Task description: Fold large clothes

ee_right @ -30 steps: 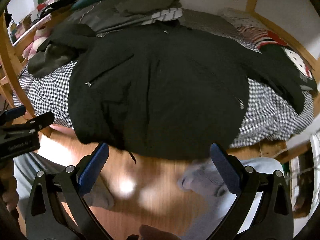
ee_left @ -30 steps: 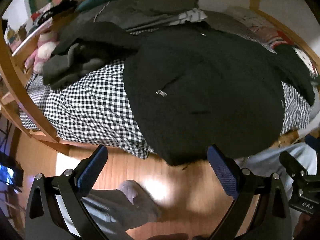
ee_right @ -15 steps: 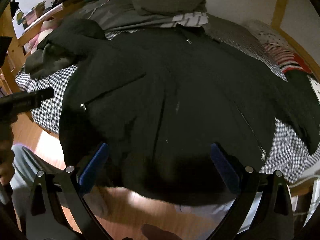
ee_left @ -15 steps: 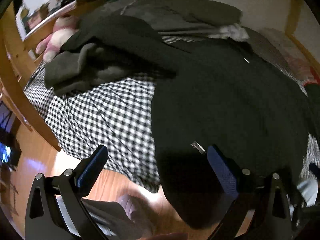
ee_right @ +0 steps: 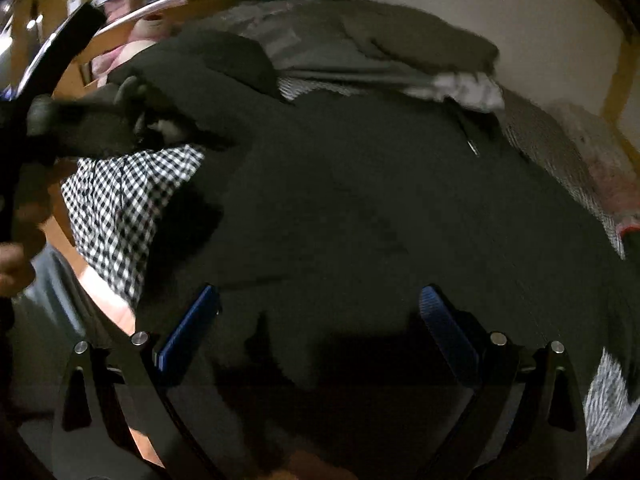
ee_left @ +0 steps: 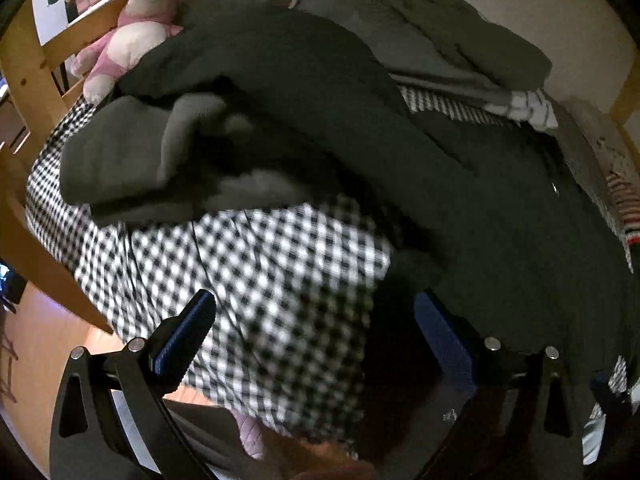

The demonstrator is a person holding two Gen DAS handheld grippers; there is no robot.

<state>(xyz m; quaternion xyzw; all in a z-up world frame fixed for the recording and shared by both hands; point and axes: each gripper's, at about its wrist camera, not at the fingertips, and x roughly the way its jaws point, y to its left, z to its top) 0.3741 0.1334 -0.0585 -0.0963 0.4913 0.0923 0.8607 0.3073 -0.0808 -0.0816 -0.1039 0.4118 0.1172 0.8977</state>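
Risk: snagging only one layer of large black zip-front jacket (ee_right: 380,208), spread flat on black-and-white checked bedcover (ee_left: 256,264). Left gripper (ee_left: 312,332) and right gripper (ee_right: 320,324) both spread wide, empty, near hem.

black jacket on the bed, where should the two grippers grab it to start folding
Take the black jacket by its near hem, where it drapes over the edge of the checkered sheet. Both the left gripper and right gripper are open; that loose hanging edge looks easiest to pinch from the front.
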